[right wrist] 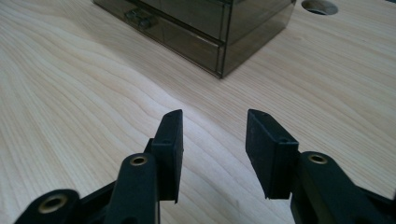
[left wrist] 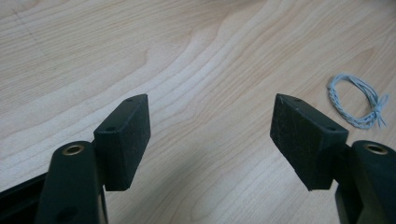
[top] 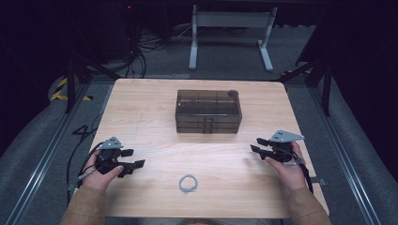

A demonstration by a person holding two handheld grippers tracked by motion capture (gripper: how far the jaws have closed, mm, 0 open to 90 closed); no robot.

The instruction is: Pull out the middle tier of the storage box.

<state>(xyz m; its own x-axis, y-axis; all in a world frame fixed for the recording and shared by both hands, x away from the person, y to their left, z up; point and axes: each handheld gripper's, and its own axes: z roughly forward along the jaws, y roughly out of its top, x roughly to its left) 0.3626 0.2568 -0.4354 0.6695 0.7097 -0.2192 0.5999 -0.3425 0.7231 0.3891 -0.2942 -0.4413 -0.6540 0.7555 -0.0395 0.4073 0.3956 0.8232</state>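
A light wooden table (top: 141,108) stands on grey carpeted floor (top: 33,140) in a dim room, with a white-legged desk frame (top: 230,33), tangled black cables (top: 141,47) and yellow-black hazard tape (top: 60,89) behind it.

In the right gripper view we see the right gripper (right wrist: 214,140) low over the wooden table (right wrist: 70,93), with its two black jaws standing apart and nothing between them, only bare wood. Beyond the jaws stands a dark transparent drawer box (right wrist: 205,23), well apart from them, with one corner turned toward us. Behind the box, near the top edge, there is a round hole (right wrist: 319,6) in the table.
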